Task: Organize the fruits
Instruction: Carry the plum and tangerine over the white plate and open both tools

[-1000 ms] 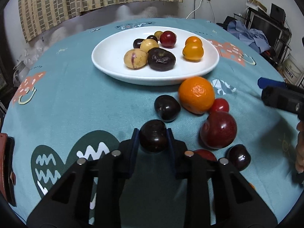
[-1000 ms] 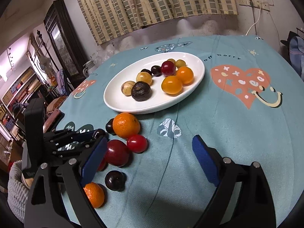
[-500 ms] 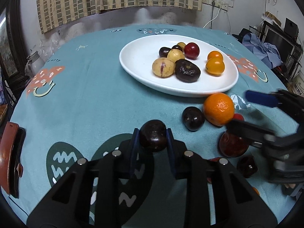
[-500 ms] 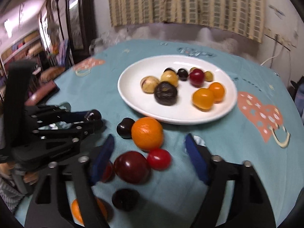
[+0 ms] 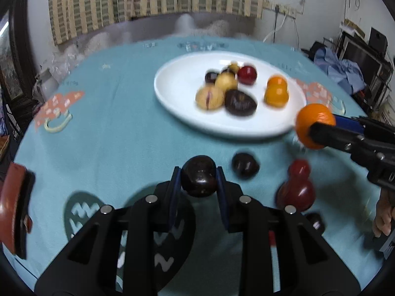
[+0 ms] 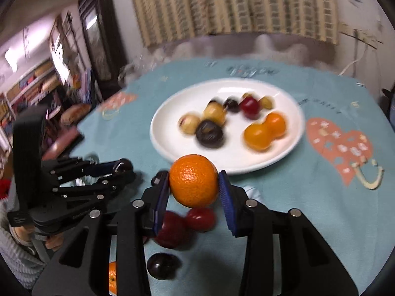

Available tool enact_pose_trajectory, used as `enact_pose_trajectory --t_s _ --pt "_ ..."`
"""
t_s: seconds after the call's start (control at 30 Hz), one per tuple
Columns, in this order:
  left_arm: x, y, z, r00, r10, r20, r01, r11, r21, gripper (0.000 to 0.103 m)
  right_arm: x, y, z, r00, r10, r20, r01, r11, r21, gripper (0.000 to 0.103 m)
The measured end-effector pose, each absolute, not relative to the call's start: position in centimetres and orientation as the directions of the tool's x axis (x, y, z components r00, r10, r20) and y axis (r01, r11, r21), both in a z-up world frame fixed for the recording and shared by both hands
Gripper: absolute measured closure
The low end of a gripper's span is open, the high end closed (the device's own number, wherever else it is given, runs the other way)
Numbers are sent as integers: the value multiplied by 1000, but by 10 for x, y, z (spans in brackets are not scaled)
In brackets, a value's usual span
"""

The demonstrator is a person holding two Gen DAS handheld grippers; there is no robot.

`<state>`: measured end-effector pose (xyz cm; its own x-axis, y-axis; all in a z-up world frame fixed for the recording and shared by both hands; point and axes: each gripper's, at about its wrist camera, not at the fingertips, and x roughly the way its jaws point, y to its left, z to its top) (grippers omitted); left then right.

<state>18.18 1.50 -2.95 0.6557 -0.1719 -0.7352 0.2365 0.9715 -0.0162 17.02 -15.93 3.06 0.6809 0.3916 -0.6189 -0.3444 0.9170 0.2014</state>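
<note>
My left gripper (image 5: 198, 181) is shut on a dark plum (image 5: 199, 179) and holds it above the teal tablecloth, short of the white plate (image 5: 177, 91). My right gripper (image 6: 193, 182) is shut on a large orange (image 6: 193, 180), lifted just in front of the plate (image 6: 167, 133); the orange also shows in the left wrist view (image 5: 313, 120). The plate holds several small fruits: yellow, dark, red and orange. Loose on the cloth lie a dark plum (image 5: 245, 165), a small red fruit (image 5: 299, 167) and a big red plum (image 5: 297, 193).
Another dark plum (image 6: 163, 266) and a small orange (image 6: 112, 277) lie near the front table edge under my right gripper. A brown leather object (image 5: 12, 209) sits at the left edge. Furniture and clutter surround the round table.
My right gripper closed on the large orange and lifted it off the cloth toward the plate. My left gripper, still holding the plum, rose and moved toward the plate.
</note>
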Motion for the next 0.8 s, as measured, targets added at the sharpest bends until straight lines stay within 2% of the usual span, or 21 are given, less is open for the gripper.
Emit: enact_pose_trajectory --t_s 0.13,0.33,0.47,0.6,0.63,0.67,0.7,0.8 --pt "200 4 1 693 -174 -699 243 970 -1 75 183 -185 52 729 367 -578 -284 930 233 63" --pt "244 1 35 737 -186 -650 203 978 -50 75 212 -192 76 762 367 -534 -267 929 257 63" --pt "280 3 24 737 -134 -663 129 990 -57 75 244 -177 65 747 393 -536 -271 916 296 63" --pt "304 3 0 692 -148 -707 127 988 -82 74 268 -156 38 726 346 -594 -260 938 229 61" --pt "308 2 -7 681 -152 -716 132 988 -84 72 271 -154 33 722 327 -610 -248 945 213 58" --pt "309 2 -11 677 -151 -721 132 988 -82 50 272 -155 31 723 317 -613 -240 948 208 41" --pt "309 2 -14 677 -145 -721 130 989 -76 34 270 -157 32 734 317 -601 -239 948 210 38" --pt "305 8 -11 697 -133 -705 124 990 -64 35 256 -167 54 778 333 -533 -254 942 218 38"
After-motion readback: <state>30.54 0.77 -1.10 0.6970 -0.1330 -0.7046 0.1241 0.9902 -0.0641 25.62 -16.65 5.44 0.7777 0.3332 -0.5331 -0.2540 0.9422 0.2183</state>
